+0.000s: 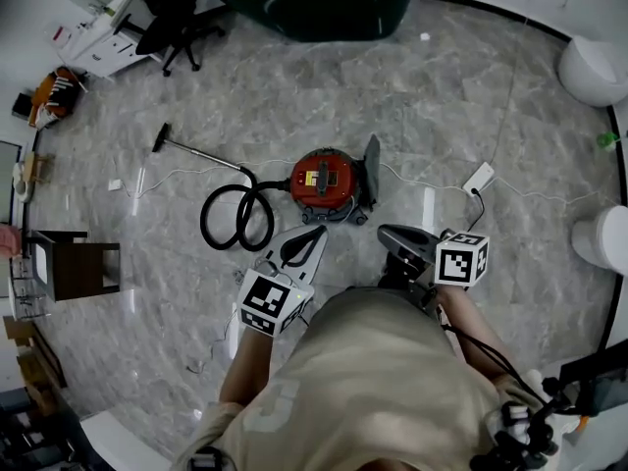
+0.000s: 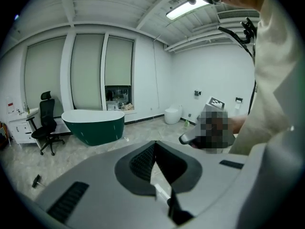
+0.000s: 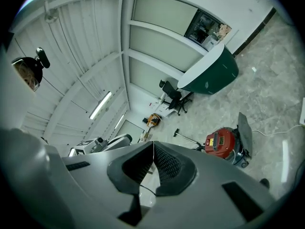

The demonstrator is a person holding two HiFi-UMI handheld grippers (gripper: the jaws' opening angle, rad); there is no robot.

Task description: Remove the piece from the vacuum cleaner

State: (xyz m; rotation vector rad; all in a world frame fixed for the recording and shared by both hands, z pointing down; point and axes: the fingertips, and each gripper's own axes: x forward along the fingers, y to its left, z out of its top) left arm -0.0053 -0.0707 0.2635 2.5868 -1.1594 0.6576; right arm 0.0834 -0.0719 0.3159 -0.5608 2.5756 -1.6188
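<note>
We hold the left gripper (image 1: 306, 235) and right gripper (image 1: 391, 235) low before us, both jaws pressed together on nothing, since nothing is within reach yet. The red vacuum cleaner (image 1: 324, 181) sits on the floor (image 1: 471, 106) just ahead, its hose (image 1: 235, 216) attached.

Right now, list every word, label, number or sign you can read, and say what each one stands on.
No text here can be read outright.
Yellow label on the red vacuum cleaner: too small to read.
Orange bag: white markings, blurred.
Left marker cube, right marker cube: square patterns only, no letters.
</note>
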